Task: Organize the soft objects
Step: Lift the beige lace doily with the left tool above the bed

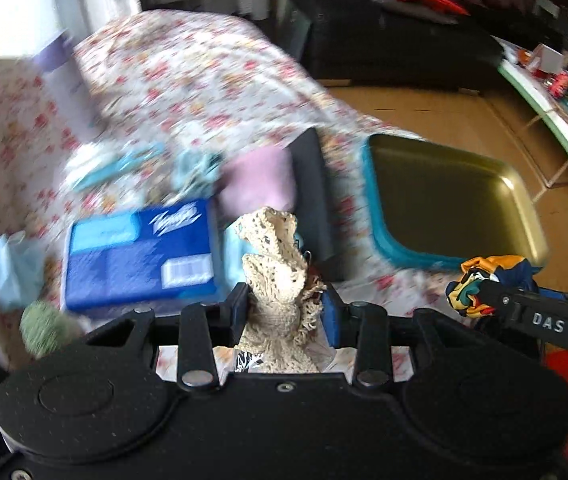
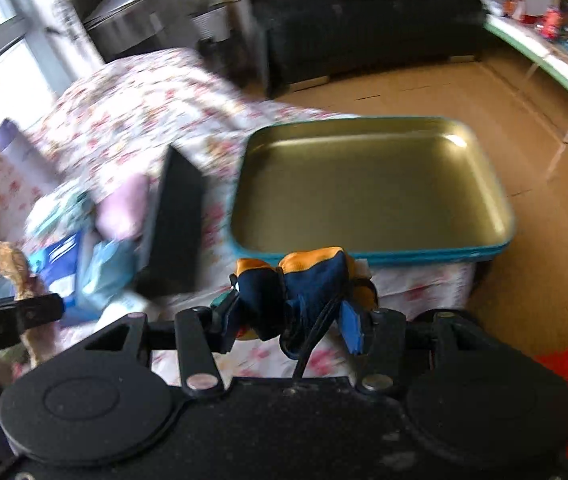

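My left gripper (image 1: 288, 304) is shut on a cream crocheted cloth (image 1: 276, 264), which stands bunched up between its pads above the flowered cover. The right gripper (image 2: 292, 312) is shut on a navy and orange patterned cloth (image 2: 312, 276); in the left wrist view that cloth (image 1: 480, 280) shows at the right, clamped by a black finger. A teal tin tray (image 2: 368, 254) with a gold inside lies just beyond the right gripper, holding nothing. The cream cloth (image 2: 14, 266) also shows at the left edge of the right wrist view.
On the flowered cover (image 1: 188, 80) lie a blue tissue pack (image 1: 140, 256), a pink pillow (image 1: 260, 180), a black box (image 2: 176, 220), light blue cloths (image 1: 16, 268) and a green fuzzy thing (image 1: 44, 328). A dark sofa (image 2: 364, 28), wooden floor and low table (image 2: 556, 52) lie behind.
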`<state>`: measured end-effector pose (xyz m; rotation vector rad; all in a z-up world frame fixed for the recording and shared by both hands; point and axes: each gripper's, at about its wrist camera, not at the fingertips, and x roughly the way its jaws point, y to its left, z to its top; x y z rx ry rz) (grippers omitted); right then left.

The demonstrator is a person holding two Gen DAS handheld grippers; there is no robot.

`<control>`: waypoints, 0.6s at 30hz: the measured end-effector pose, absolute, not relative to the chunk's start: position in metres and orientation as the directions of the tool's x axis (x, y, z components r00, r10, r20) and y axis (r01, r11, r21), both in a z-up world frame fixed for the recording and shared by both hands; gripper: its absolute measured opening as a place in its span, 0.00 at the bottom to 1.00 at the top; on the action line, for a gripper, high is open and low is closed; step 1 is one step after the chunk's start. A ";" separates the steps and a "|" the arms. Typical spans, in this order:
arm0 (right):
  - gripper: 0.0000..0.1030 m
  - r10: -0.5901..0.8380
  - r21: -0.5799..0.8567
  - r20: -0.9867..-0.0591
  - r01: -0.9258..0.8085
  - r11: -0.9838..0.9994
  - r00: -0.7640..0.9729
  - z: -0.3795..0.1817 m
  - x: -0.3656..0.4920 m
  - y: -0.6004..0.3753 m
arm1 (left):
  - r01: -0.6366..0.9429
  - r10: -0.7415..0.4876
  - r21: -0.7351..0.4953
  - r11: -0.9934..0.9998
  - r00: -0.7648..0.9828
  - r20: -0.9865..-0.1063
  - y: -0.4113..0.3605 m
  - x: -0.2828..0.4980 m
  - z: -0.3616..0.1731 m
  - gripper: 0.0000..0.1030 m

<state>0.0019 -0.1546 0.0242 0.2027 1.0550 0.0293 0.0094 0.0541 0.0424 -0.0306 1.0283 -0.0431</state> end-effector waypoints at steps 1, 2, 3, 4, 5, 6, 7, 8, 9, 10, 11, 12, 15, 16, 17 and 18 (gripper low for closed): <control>0.48 0.108 0.176 -0.861 0.091 0.980 0.497 0.024 0.005 -0.161 | 0.040 -0.057 -0.042 0.998 0.518 -0.853 0.047 0.016 0.045 0.37; 0.48 0.099 0.174 -0.860 0.105 0.979 0.500 0.025 0.008 -0.167 | 0.054 -0.060 -0.037 0.998 0.521 -0.851 0.042 0.021 0.048 0.37; 0.44 0.089 0.170 -0.858 0.117 0.978 0.506 0.026 0.011 -0.172 | 0.068 -0.063 -0.031 0.997 0.526 -0.848 0.036 0.026 0.050 0.37; 0.39 0.078 0.165 -0.855 0.126 0.978 0.513 0.027 0.013 -0.176 | 0.081 -0.069 -0.031 0.996 0.531 -0.845 0.030 0.031 0.054 0.37; 0.32 0.065 0.156 -0.853 0.135 0.978 0.519 0.029 0.015 -0.180 | 0.092 -0.076 -0.032 0.995 0.534 -0.842 0.025 0.036 0.056 0.37; 0.30 0.049 0.147 -0.846 0.144 0.979 0.530 0.031 0.018 -0.185 | 0.102 -0.085 -0.036 0.994 0.536 -0.840 0.020 0.042 0.059 0.37; 0.30 0.029 0.134 -0.837 0.154 0.979 0.546 0.034 0.022 -0.189 | 0.111 -0.094 -0.041 0.993 0.535 -0.840 0.016 0.047 0.061 0.37; 0.28 0.011 0.123 -0.828 0.162 0.979 0.560 0.037 0.024 -0.192 | 0.121 -0.107 -0.049 0.991 0.536 -0.837 0.010 0.053 0.062 0.37; 0.27 0.006 0.122 -0.821 0.165 0.979 0.571 0.038 0.029 -0.197 | 0.130 -0.115 -0.052 0.990 0.535 -0.837 0.006 0.057 0.063 0.37; 0.27 0.000 0.122 -0.819 0.173 0.977 0.573 0.037 0.035 -0.200 | 0.137 -0.113 -0.046 0.990 0.531 -0.840 0.001 0.062 0.062 0.37; 0.27 -0.002 0.124 -0.820 0.180 0.976 0.573 0.038 0.039 -0.204 | 0.143 -0.111 -0.039 0.989 0.531 -0.840 -0.004 0.066 0.061 0.37; 0.27 -0.001 0.124 -0.819 0.178 0.976 0.574 0.036 0.043 -0.207 | 0.150 -0.109 -0.033 0.988 0.532 -0.840 -0.008 0.068 0.060 0.37; 0.27 -0.013 0.115 -0.824 0.191 0.975 0.566 0.030 0.048 -0.212 | 0.157 -0.105 -0.026 0.987 0.519 -0.848 -0.015 0.072 0.053 0.37; 0.27 -0.009 0.120 -0.830 0.195 0.974 0.558 0.027 0.049 -0.215 | 0.157 -0.104 -0.025 0.987 0.517 -0.850 -0.017 0.072 0.051 0.37; 0.27 -0.005 0.124 -0.835 0.198 0.972 0.550 0.024 0.048 -0.217 | 0.158 -0.099 -0.019 0.987 0.516 -0.851 -0.018 0.072 0.049 0.37; 0.27 0.001 0.129 -0.840 0.197 0.972 0.543 0.021 0.047 -0.219 | 0.158 -0.093 -0.013 0.987 0.515 -0.852 -0.019 0.071 0.048 0.37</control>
